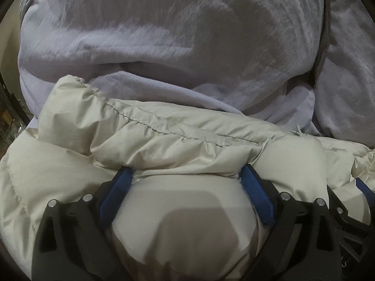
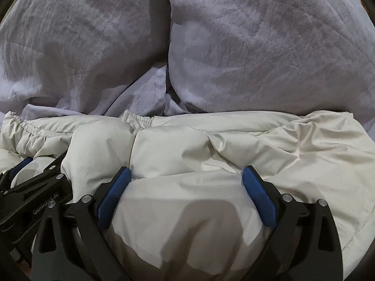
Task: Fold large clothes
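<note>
A: How do the jaws of the left gripper stand?

B: They stand wide apart. Between the two blue pads a thick bulge of the cream puffer jacket pushes up and touches both pads. Whether the pads really squeeze it, I cannot tell.

A: And the right gripper?

B: The same picture. Its jaws are spread wide, and a padded part of the jacket fills the gap, against both pads. A grey shadow lies on the fabric between them.

A: Are the two grippers near each other?

B: Yes, side by side. In the right wrist view the left gripper shows at the lower left of the frame, with white letters on its black body. In the left wrist view a part of the right gripper shows at the lower right edge.

A: Where is the jacket?

B: It fills the lower half of both frames. A stitched, gathered hem runs across the middle of the left wrist view.

A: And beyond it?

B: Pale lilac bedding fills the upper half. In the right wrist view it looks like two pillows with a dark gap between them.
</note>
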Available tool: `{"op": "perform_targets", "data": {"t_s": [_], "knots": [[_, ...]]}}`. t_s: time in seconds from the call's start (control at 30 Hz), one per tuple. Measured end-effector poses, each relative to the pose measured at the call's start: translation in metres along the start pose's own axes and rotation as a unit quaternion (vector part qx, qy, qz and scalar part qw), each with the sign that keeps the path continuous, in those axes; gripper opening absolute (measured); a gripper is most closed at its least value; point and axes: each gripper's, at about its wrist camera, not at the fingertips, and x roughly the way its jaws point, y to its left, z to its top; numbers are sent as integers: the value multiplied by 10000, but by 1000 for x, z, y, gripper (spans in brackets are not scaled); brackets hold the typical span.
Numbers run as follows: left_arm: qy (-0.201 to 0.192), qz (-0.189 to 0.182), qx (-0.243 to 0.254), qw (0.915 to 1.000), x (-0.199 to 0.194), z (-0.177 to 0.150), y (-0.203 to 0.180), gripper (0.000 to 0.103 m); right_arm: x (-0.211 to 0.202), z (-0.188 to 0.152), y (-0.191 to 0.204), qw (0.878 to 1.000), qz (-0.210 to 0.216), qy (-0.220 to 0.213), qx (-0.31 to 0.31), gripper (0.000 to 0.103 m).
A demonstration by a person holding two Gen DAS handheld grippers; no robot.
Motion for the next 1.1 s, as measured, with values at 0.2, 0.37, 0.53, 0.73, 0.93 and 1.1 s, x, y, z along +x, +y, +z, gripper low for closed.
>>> {"op": "perform_targets", "data": {"t_s": [0.2, 0.37, 0.53, 0.73, 0.93, 1.1], "knots": [[32, -7, -49, 10000, 15, 12, 17, 94, 27, 3, 0, 9999, 85, 38, 58, 100], [197, -73, 27, 9998, -2, 14, 27, 94, 28, 4, -9, 9995, 223, 224, 14, 99], [90, -156, 85, 9998, -25, 28, 45, 94, -9, 15, -41, 9999, 116, -30, 110, 99], [-259, 285, 314, 9988, -46, 33, 81, 94, -35, 8, -85, 9980, -550, -248, 183, 99], [-23, 658, 134, 9977, -20, 30, 107, 94, -8, -2, -117, 9944, -979, 40, 403, 99], [47, 830, 257, 9962, -11, 25, 115, 94, 20, -2, -122, 9943, -1011, 85, 331, 100]]}}
